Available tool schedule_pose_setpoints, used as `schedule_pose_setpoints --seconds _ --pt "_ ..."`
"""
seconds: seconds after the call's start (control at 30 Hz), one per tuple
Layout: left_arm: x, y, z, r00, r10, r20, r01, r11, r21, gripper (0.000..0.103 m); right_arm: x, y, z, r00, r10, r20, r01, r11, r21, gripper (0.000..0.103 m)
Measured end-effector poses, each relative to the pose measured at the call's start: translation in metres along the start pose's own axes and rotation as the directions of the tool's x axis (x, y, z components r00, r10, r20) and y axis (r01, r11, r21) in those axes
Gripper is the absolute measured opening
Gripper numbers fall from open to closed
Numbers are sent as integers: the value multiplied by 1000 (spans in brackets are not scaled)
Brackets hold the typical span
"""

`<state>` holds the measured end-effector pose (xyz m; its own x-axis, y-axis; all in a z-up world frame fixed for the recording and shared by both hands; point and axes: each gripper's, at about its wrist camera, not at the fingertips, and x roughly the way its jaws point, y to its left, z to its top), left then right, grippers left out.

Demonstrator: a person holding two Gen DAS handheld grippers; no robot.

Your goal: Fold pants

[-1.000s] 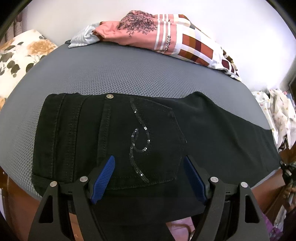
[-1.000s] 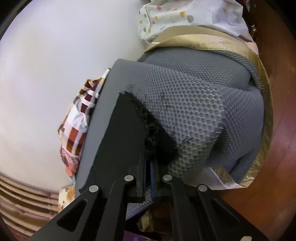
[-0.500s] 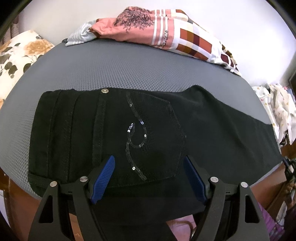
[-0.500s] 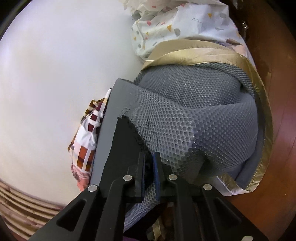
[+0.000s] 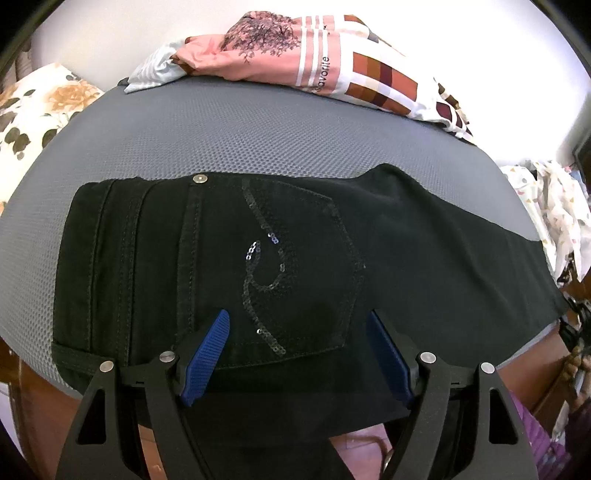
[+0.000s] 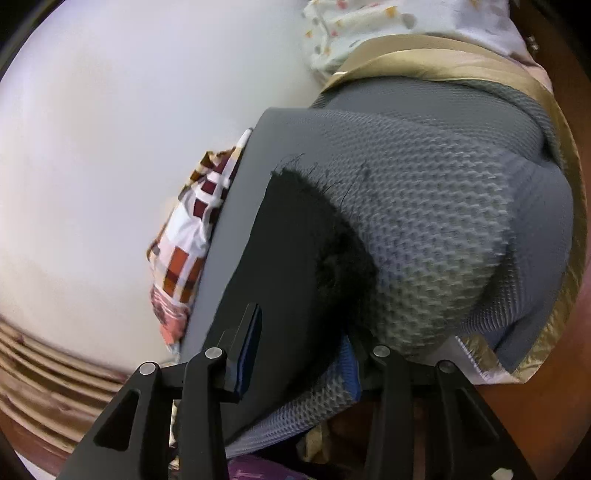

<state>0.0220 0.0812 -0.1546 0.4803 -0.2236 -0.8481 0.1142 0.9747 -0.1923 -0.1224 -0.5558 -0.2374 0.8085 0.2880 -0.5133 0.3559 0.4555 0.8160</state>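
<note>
Black pants (image 5: 258, 240) lie flat across the grey mesh pad (image 5: 258, 129), waistband at the left and legs running off to the right. A sequined back pocket faces up. My left gripper (image 5: 297, 317) hangs over the pocket's lower edge, open, its blue pads clear of the cloth on both sides. In the right wrist view the frayed hem of the pants leg (image 6: 280, 240) lies on the pad's corner (image 6: 424, 221). My right gripper (image 6: 303, 332) straddles the hem and the mesh edge, its jaws opening and its pads off the cloth.
A heap of pink and checked clothes (image 5: 314, 55) lies at the far edge of the pad by the white wall. A floral pillow (image 5: 33, 110) is at the left. White patterned fabric (image 6: 388, 29) and gold trim (image 6: 424, 62) lie beyond the pad's right end. Brown floor surrounds it.
My right gripper, shut on the pants hem a second ago, has parted its jaws and let the hem rest on the pad's corner. The left gripper and the pants' upper part have stayed put.
</note>
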Motion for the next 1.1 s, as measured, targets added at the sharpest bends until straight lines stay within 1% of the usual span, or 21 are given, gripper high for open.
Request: schedule_pose_setpoints --seconds 0.07,0.13,0.17,0.27,0.33,0.37,0.4,0.43,0.57,0.6,0.63,0.67,0.7,0.77,0.83,0.87,0.93,1.1 --pt "0 -1 0 1000 0 -1 0 1000 7 77 2 -3 3 1000 6 8 -6 1000 24 35" --pt "2 -1 -1 1000 -1 -5 1 1000 8 77 4 -9 7 999 42 14 -43 996 83 41" --pt "2 -1 -1 1000 -4 -7 4 1000 8 77 5 -9 8 999 47 18 -48 995 89 42" --pt "4 -3 -2 1000 0 -9 0 1000 17 77 10 4 7 1000 -1 27 0 1000 30 42" --pt "4 -5 -2 1000 2 -8 -2 1000 26 77 16 15 6 999 -35 13 36 999 -16 43" --pt "4 -6 -2 1000 4 -8 -4 1000 29 77 19 18 6 999 -46 8 46 998 -31 44" --pt "4 -7 -3 1000 7 -7 -6 999 32 77 21 22 5 998 -55 3 55 998 -42 48" --pt "4 -7 -3 1000 10 -7 -10 999 35 77 22 24 5 999 -55 1 55 998 -43 51" --pt "3 -10 -4 999 34 10 -34 998 49 77 21 23 6 1000 -30 6 30 999 -24 51" --pt "1 -11 -3 999 41 20 -42 998 54 77 21 23 5 999 -40 10 40 999 -27 44" --pt "1 -11 -3 999 44 25 -45 997 57 77 23 24 5 998 -69 8 69 997 -40 23" --pt "0 -11 -2 998 48 28 -49 997 58 77 25 23 5 995 -101 -4 101 994 -46 13" --pt "0 -11 -2 998 53 30 -55 997 58 77 28 21 4 992 -126 -13 125 991 -43 11" --pt "0 -9 -2 998 60 30 -62 997 55 77 29 21 4 992 -127 -1 127 991 -40 12" --pt "0 -7 -1 997 66 29 -67 997 48 77 30 24 5 991 -135 -1 135 990 -46 15" --pt "0 -6 -1 997 67 29 -68 997 45 77 31 23 6 992 -124 -3 124 992 -26 17" --pt "0 -5 0 997 73 29 -74 996 42 77 34 24 8 996 -91 7 91 996 6 26" --pt "0 -8 0 995 97 35 -99 994 54 77 41 38 8 990 -140 25 141 989 -49 35"
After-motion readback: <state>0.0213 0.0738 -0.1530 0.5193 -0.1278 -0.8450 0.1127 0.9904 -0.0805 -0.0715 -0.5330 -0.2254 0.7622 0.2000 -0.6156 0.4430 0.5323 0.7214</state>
